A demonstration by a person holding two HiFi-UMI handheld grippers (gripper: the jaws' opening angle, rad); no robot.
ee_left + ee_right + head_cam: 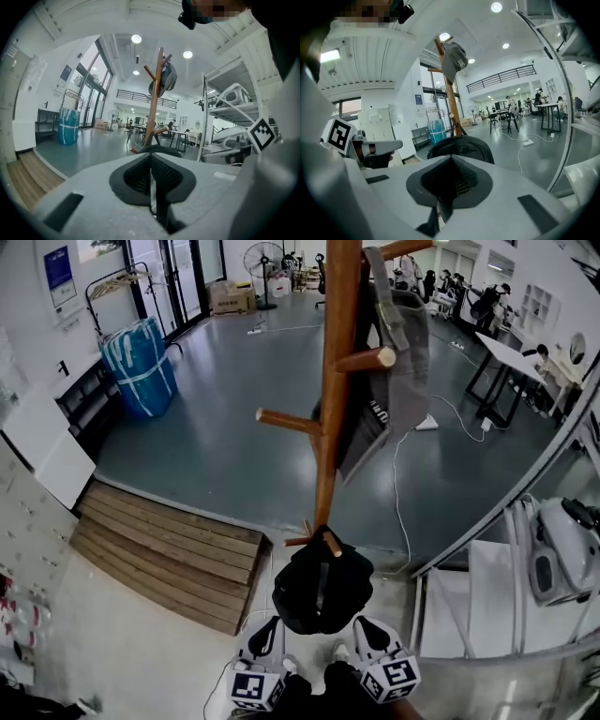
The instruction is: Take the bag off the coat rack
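Left gripper and right gripper are hovering with jaws pressed together on nothing, just short of the black bag. It is hanging on a low peg of the rack, with a grey bag higher up. Gripping and lifting are both waiting to be done.

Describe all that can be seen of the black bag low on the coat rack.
The black bag is rounded and soft-looking, apparently fabric, with a paler strip down its middle. It seems to hang by its top from a short low peg of the wooden coat rack, close above the floor.
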